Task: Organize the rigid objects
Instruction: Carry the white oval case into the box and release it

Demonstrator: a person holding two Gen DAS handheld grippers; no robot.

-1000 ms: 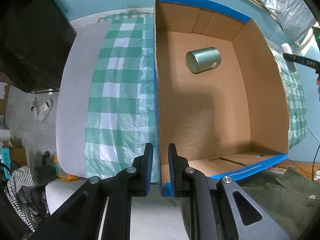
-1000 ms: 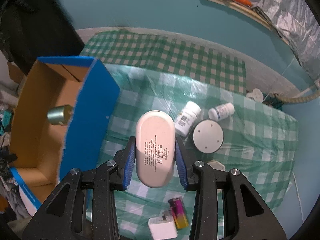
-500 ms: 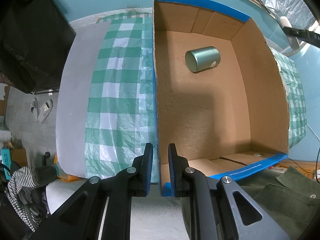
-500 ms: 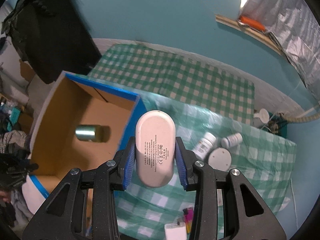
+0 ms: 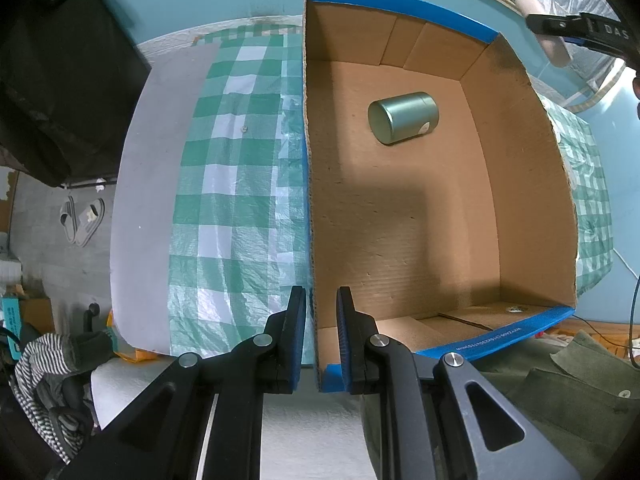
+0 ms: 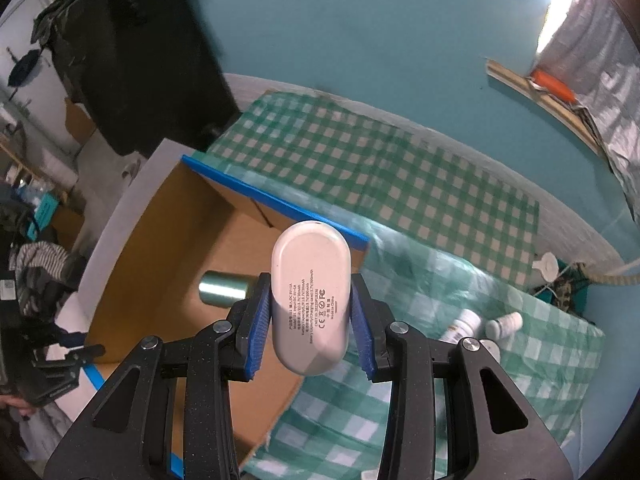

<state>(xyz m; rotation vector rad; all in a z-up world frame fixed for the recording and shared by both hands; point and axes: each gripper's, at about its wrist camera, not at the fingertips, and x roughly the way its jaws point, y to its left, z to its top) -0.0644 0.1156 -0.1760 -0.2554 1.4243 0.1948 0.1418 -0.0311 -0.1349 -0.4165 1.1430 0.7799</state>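
Note:
My right gripper (image 6: pixel 310 320) is shut on a white oval charging case (image 6: pixel 310 296) and holds it high above the open cardboard box (image 6: pixel 168 240). A green metal tin (image 5: pixel 403 117) lies on its side on the box floor; it also shows in the right wrist view (image 6: pixel 222 289). My left gripper (image 5: pixel 320 330) is shut on the near left wall of the box (image 5: pixel 309 200), one finger inside and one outside. The right gripper with the case shows at the top right of the left wrist view (image 5: pixel 560 28).
The box stands on a green checked cloth (image 5: pixel 236 184) over a table. Two white pill bottles (image 6: pixel 466 322) and a round white disc (image 6: pixel 490 348) lie on the cloth right of the box. A dark bag (image 6: pixel 132 72) hangs at the left. Clothes (image 5: pixel 540 392) lie below the box.
My right gripper has risen and swung left with the case, from above the cloth beside the box to above the box. The left gripper and the box have not moved.

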